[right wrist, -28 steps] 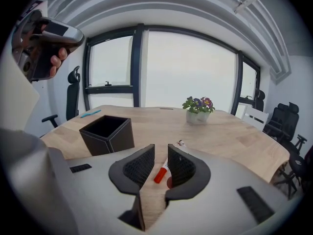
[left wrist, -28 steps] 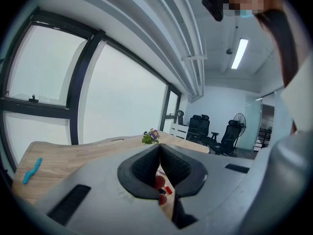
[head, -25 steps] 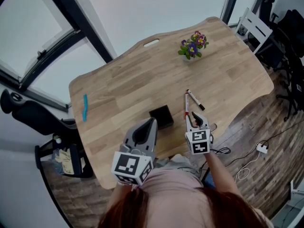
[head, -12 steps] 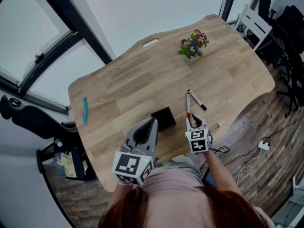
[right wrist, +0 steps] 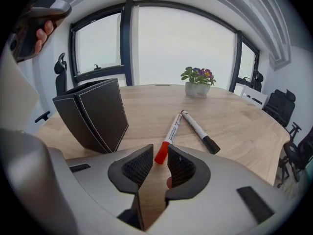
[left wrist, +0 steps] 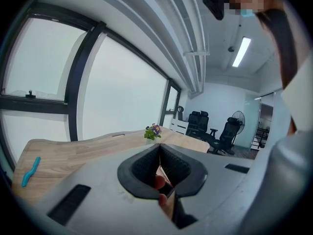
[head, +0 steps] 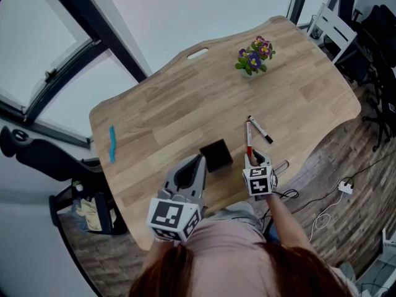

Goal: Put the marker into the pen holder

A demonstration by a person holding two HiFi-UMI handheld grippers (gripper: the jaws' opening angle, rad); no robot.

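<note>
The right gripper [right wrist: 160, 155] has just been opening its jaws – they stand apart, with the red-capped marker [right wrist: 168, 136] lying on the table [head: 154, 116], its cap at the jaw tips, unpressed. A black-capped marker [right wrist: 198, 130] lies beside it; the pen holder [right wrist: 93, 114] stands upright nearby on the left. The left gripper [left wrist: 159, 153] – clenched, empty – is held above the table's near edge
</note>
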